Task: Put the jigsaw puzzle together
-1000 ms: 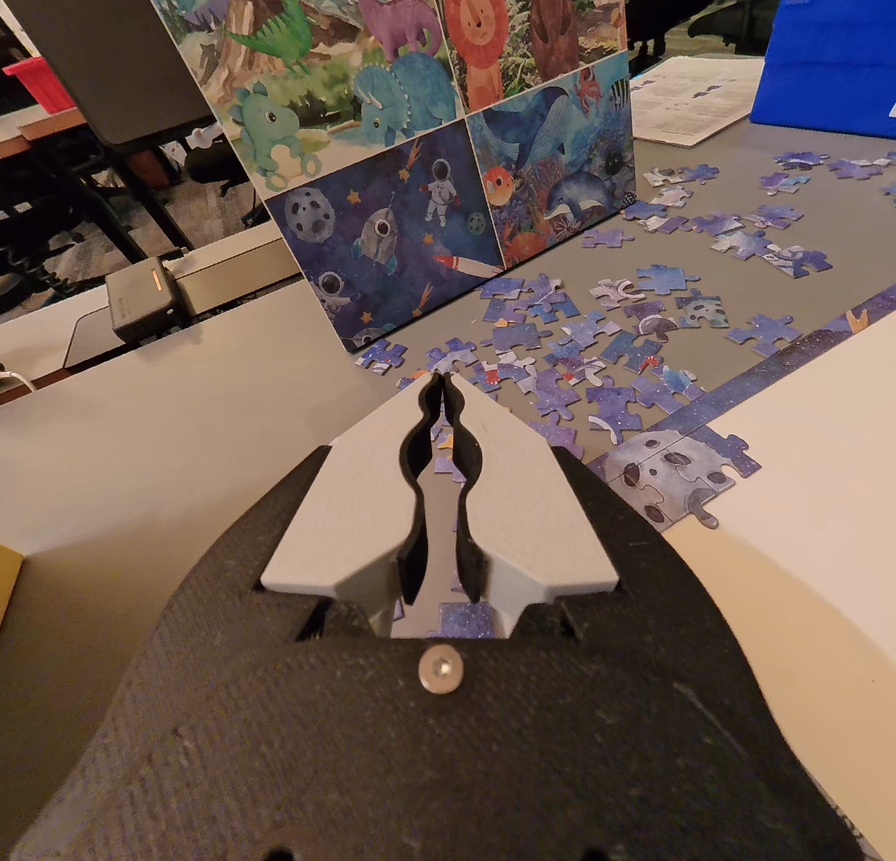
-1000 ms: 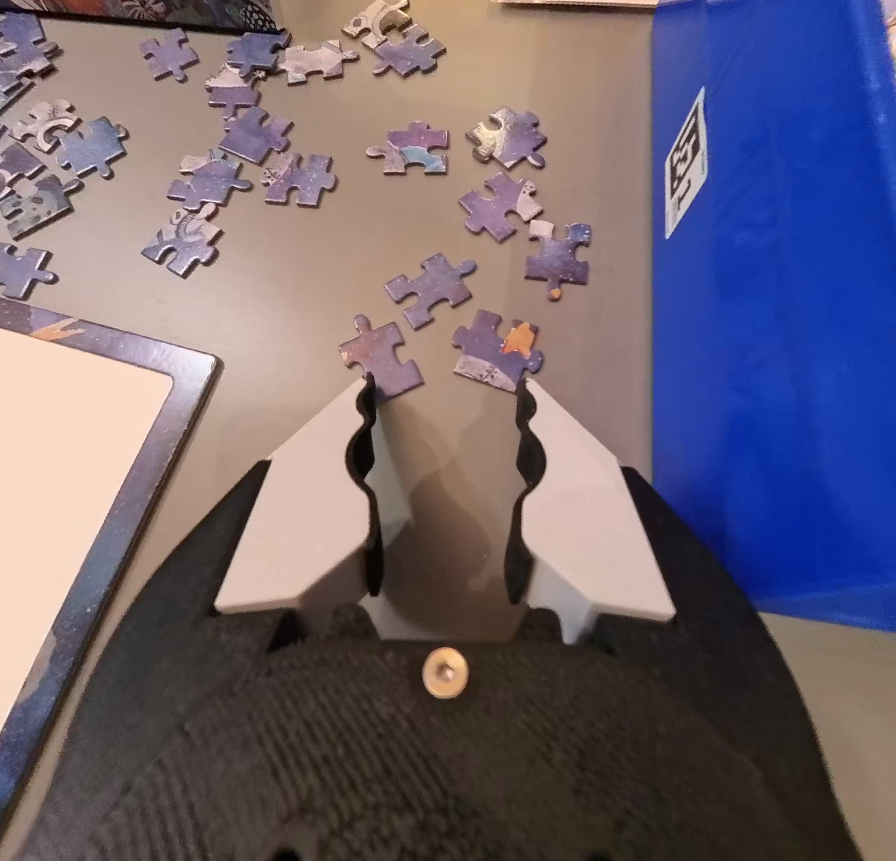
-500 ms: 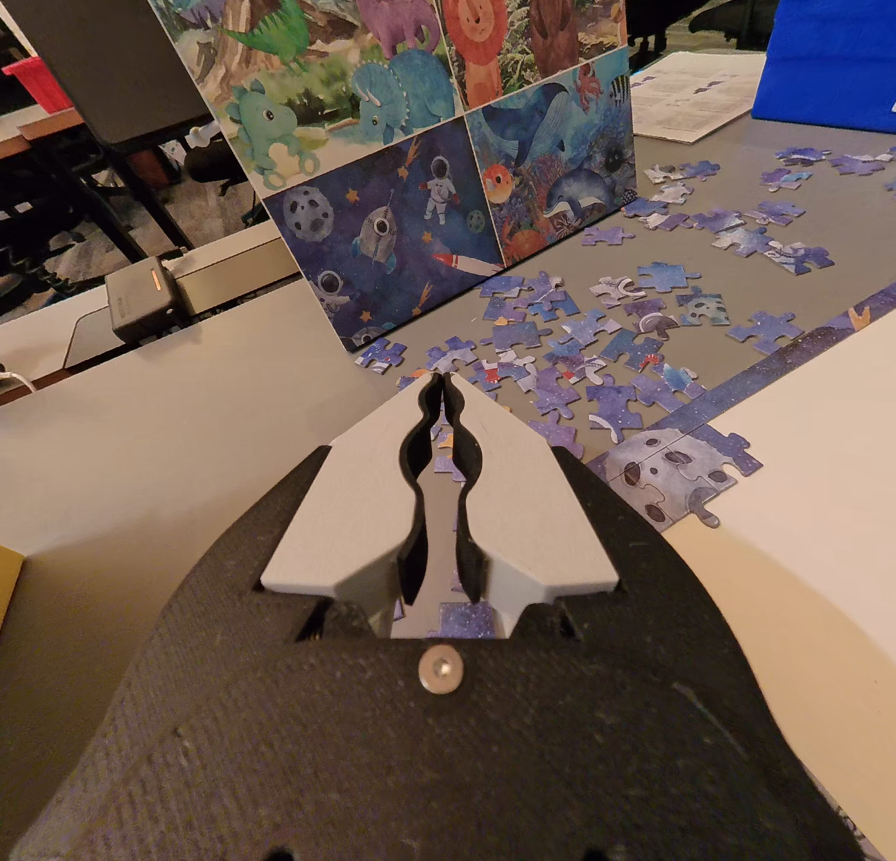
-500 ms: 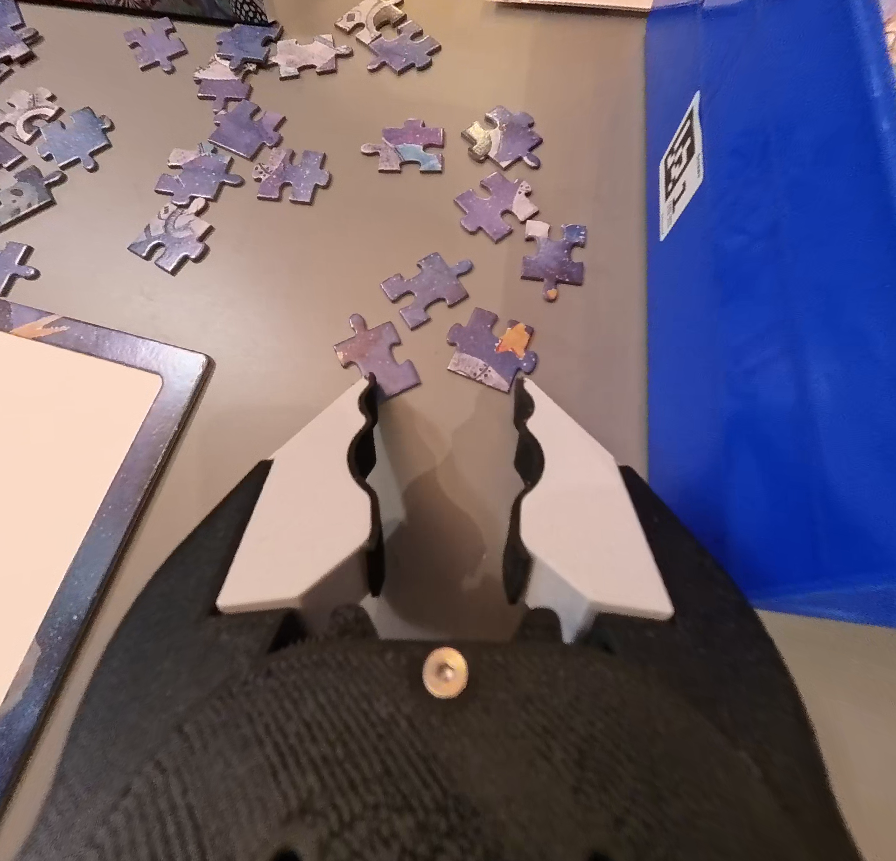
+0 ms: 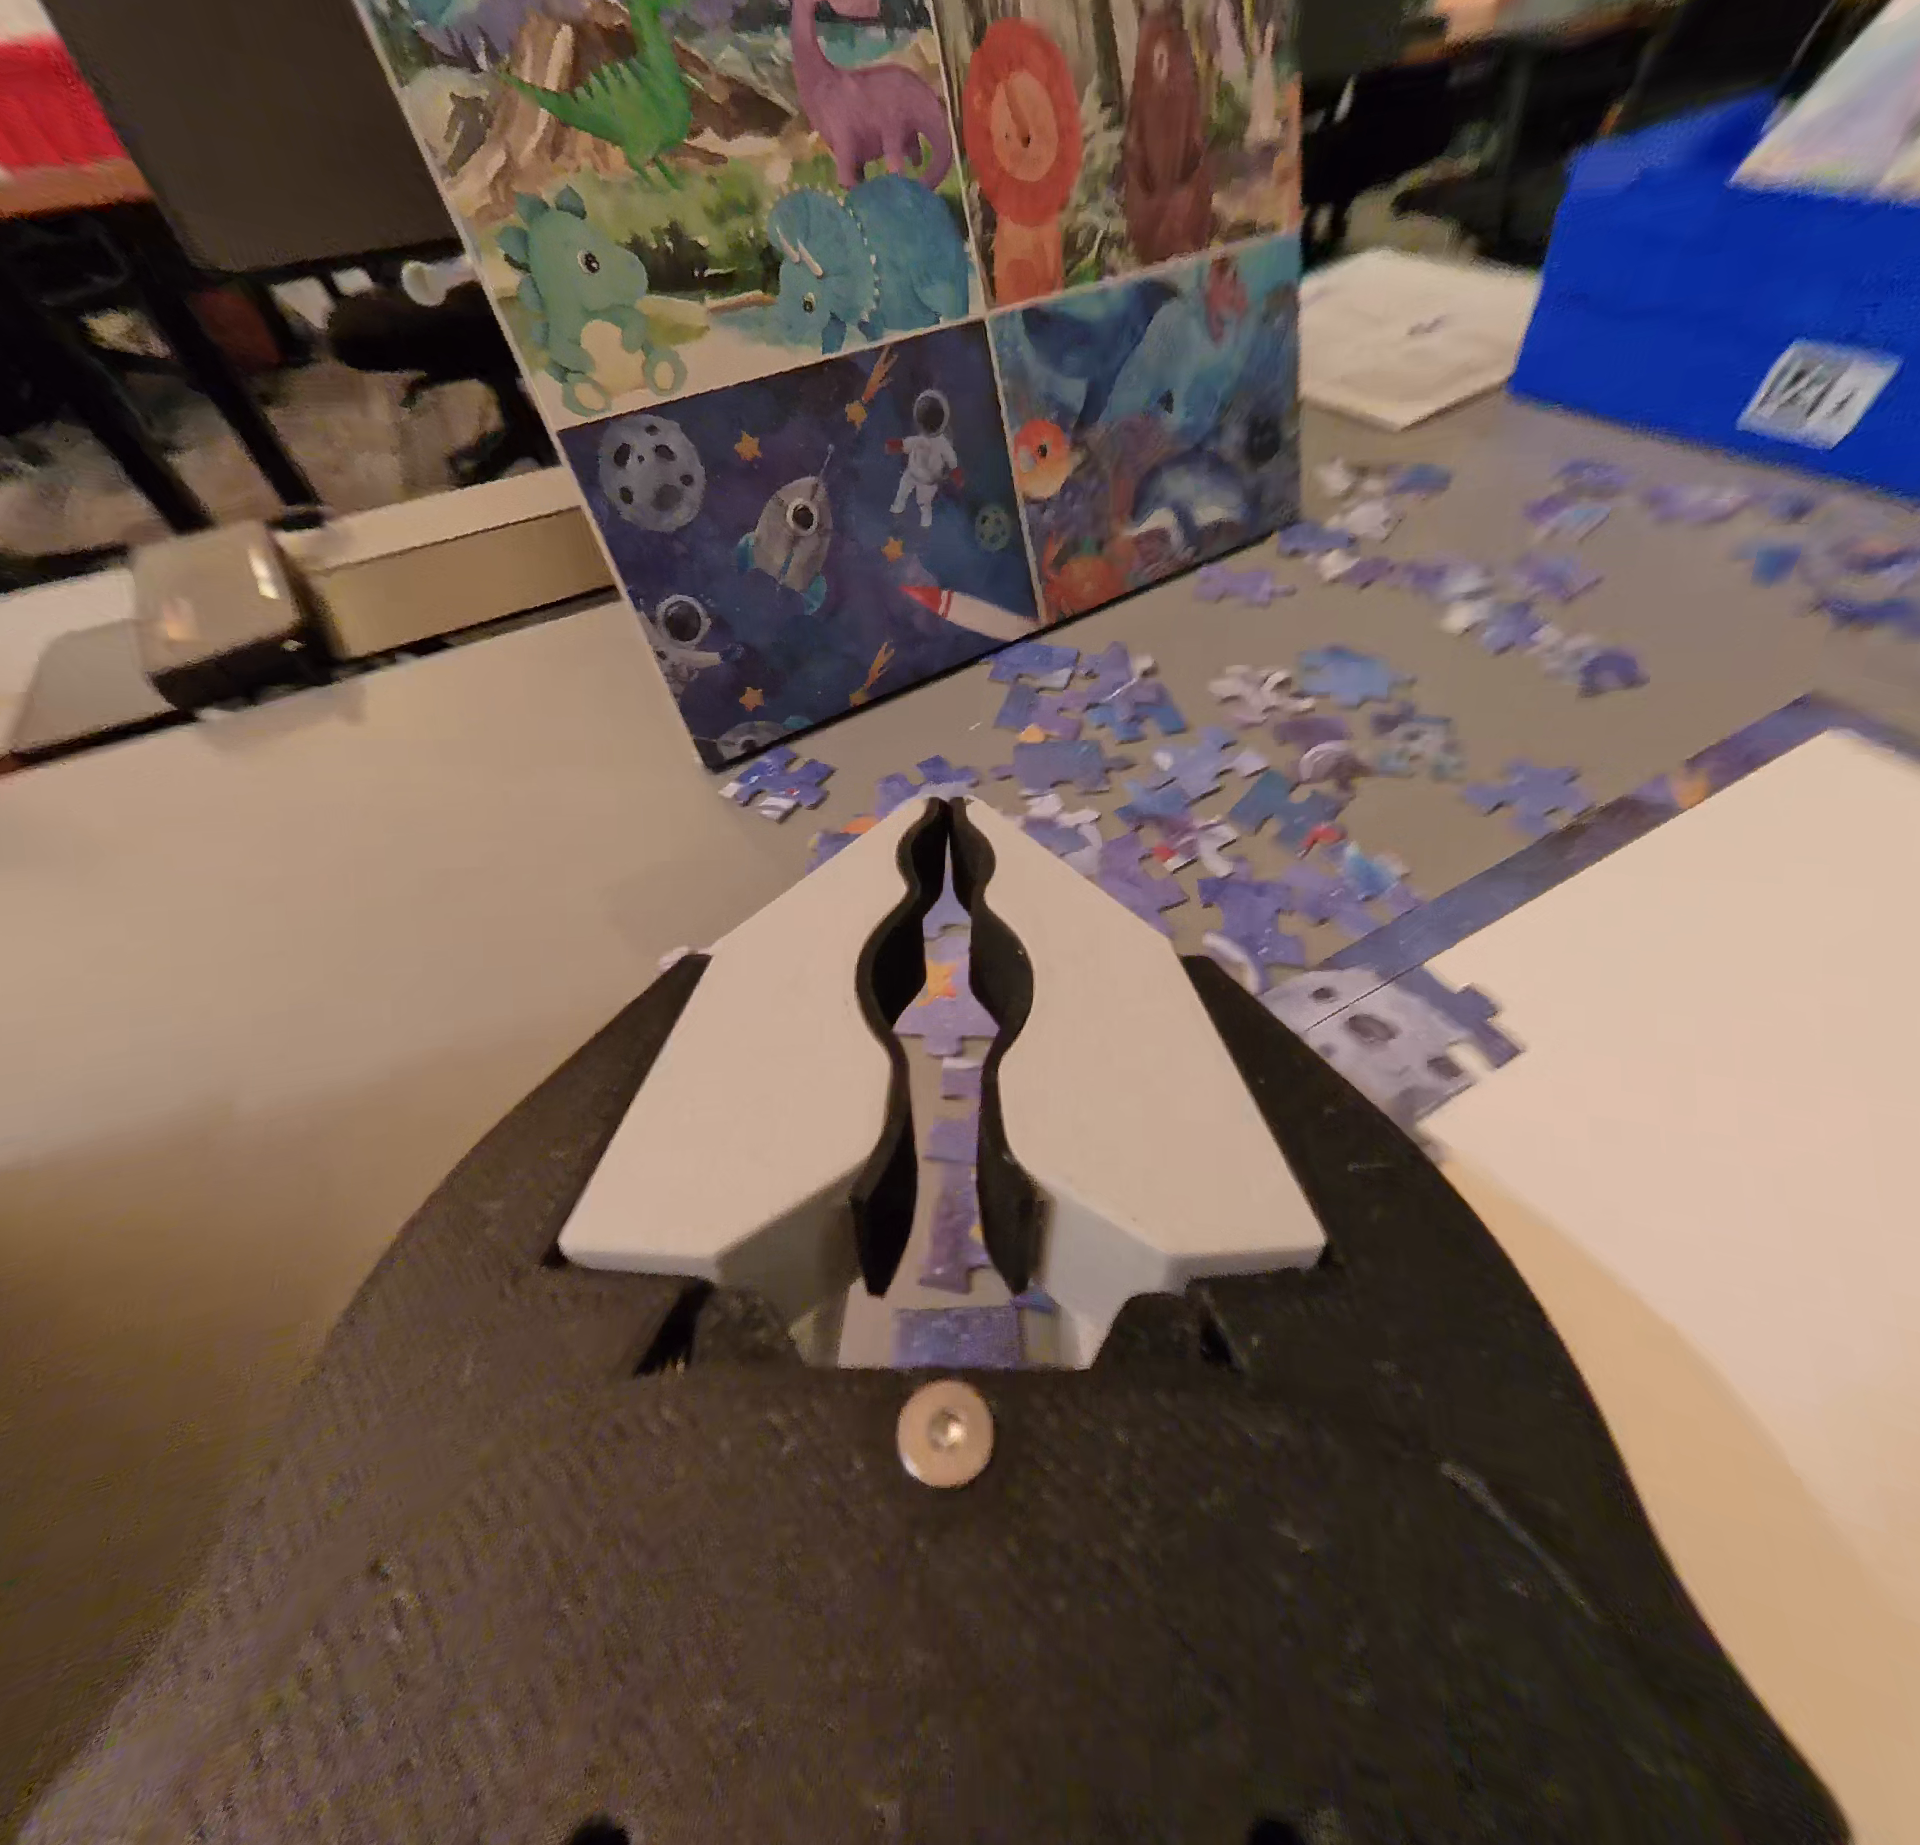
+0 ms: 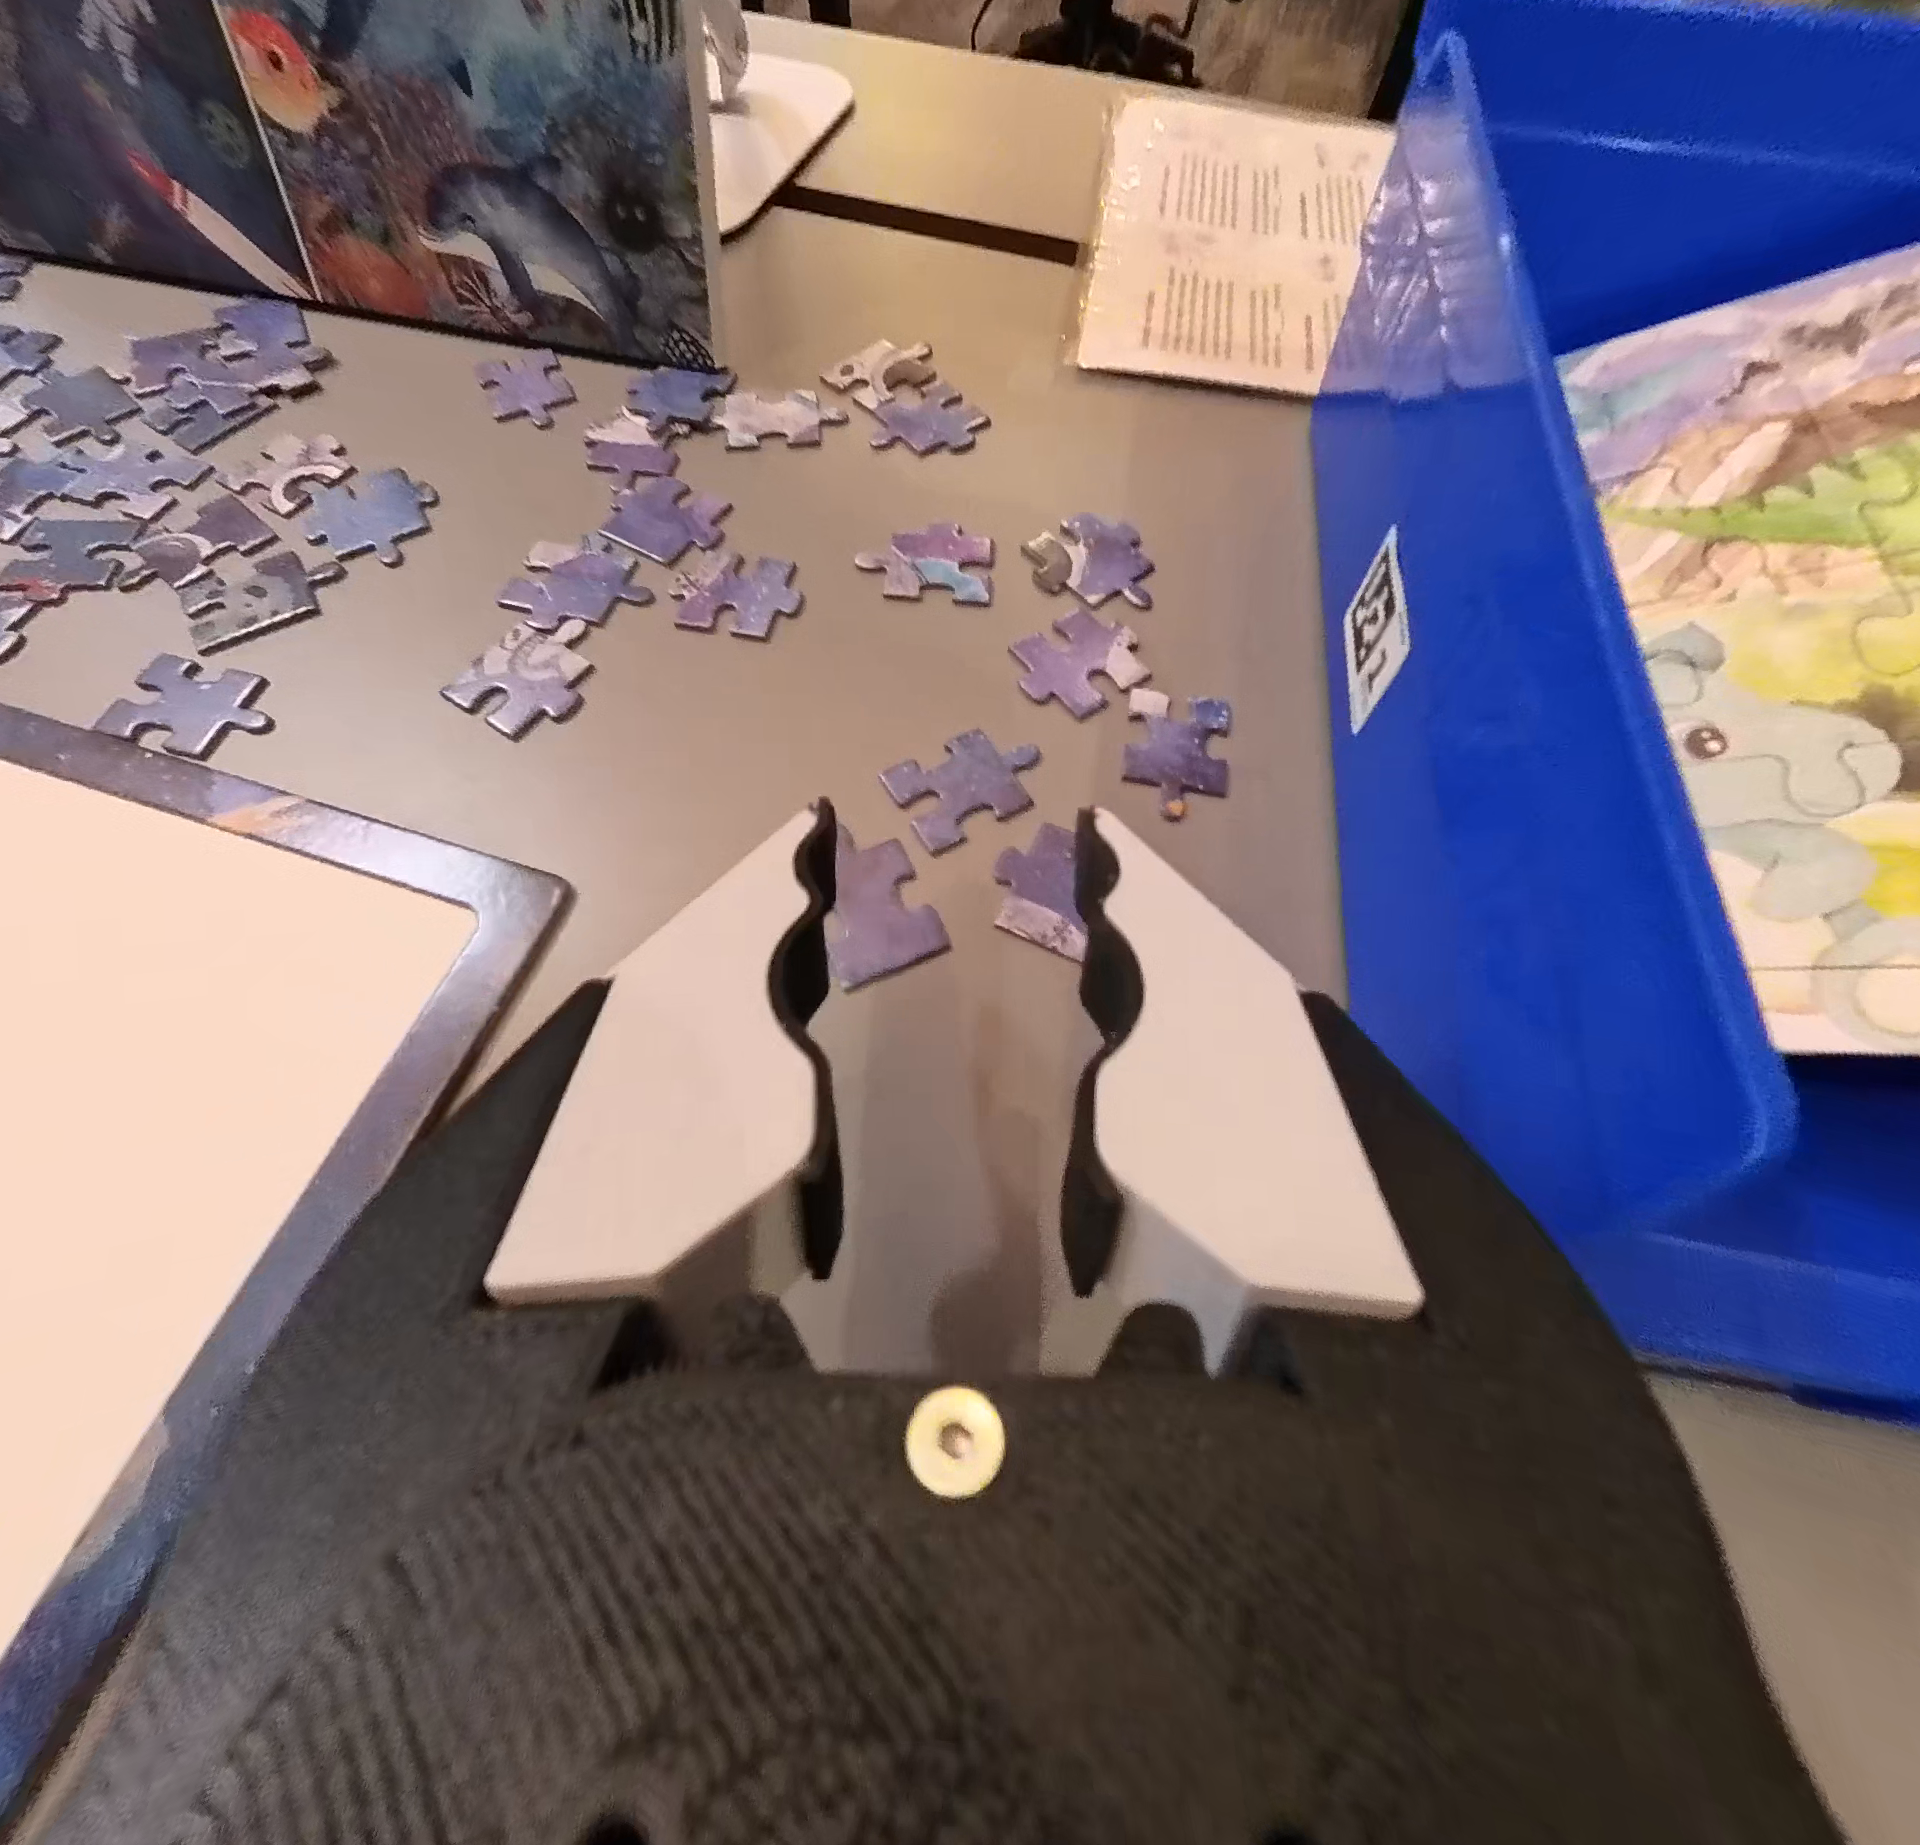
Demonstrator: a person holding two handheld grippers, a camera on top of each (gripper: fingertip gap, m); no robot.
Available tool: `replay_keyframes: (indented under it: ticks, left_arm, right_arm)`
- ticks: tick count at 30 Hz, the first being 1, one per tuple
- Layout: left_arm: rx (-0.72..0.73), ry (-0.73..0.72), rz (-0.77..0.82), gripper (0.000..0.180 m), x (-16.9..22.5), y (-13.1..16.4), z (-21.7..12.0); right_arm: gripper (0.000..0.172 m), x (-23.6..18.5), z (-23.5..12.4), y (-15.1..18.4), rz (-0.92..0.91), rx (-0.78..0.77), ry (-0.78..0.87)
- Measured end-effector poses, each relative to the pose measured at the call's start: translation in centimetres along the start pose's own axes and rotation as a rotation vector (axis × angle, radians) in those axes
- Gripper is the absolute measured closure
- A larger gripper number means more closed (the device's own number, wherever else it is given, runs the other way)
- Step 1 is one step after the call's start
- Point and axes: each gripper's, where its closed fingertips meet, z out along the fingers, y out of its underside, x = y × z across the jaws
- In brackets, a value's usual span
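The left gripper (image 5: 951,816) hangs pinched closed over scattered puzzle pieces (image 5: 1195,787) near the picture box (image 5: 894,361), while the right gripper (image 6: 956,819) stands wide, straddling two purple pieces (image 6: 883,902) beside the blue bin (image 6: 1507,756).

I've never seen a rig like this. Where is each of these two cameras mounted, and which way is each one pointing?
Left wrist view: sits on the left gripper, looking forward along its shut fingers over scattered purple jigsaw pieces to the upright illustrated puzzle box.
Right wrist view: sits on the right gripper, fingers apart, looking down at a grey table beside a blue plastic bin.
Both share the box, pieces, bin and white-centred puzzle frame.
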Motion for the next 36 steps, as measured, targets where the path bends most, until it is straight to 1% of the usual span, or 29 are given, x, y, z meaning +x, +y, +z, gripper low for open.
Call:
replay_keyframes:
  ticks: [2, 4, 8, 13, 19, 22, 26, 29, 36]
  left_arm:
    - [0.044, 0.042, -0.112, 0.18, -0.3, -0.8, -0.5]
    - [0.06, 0.028, -0.15, 0.18, -1.4, -1.1, -1.1]
    - [0.027, -0.065, -0.085, 0.18, -3.4, -0.7, -1.7]
    - [0.016, -0.102, -0.061, 0.18, -4.7, -0.6, -2.3]
    - [-0.029, -0.136, -0.12, 0.18, -7.2, 1.0, -2.8]
    - [-0.029, -0.189, -0.136, 0.18, -8.9, 1.3, -3.5]
    - [-0.079, -0.253, -0.148, 0.18, -10.8, 2.5, -3.8]
    - [-0.068, -0.251, -0.176, 0.18, -11.0, 2.6, -3.8]
    - [-0.053, -0.274, -0.178, 0.18, -11.3, 2.6, -3.8]
  right_arm:
    - [0.129, -0.4, -0.1, -0.5, -0.02, 0.025, -0.003]
    - [0.132, -0.7, -0.2, -0.9, -0.038, 0.047, -0.006]
    - [0.135, -1.3, 0.0, -1.1, -0.068, 0.058, -0.013]
    - [0.138, -1.6, 0.1, -1.2, -0.094, 0.063, -0.009]
    - [0.14, -1.9, 0.2, -1.3, -0.114, 0.069, -0.007]
    - [0.141, -2.2, 0.2, -1.3, -0.12, 0.07, -0.011]
    - [0.141, -2.5, 0.4, -1.3, -0.136, 0.064, -0.014]
    - [0.141, -2.7, 0.5, -1.3, -0.149, 0.061, -0.011]
    - [0.142, -2.9, 0.5, -1.4, -0.164, 0.067, -0.008]
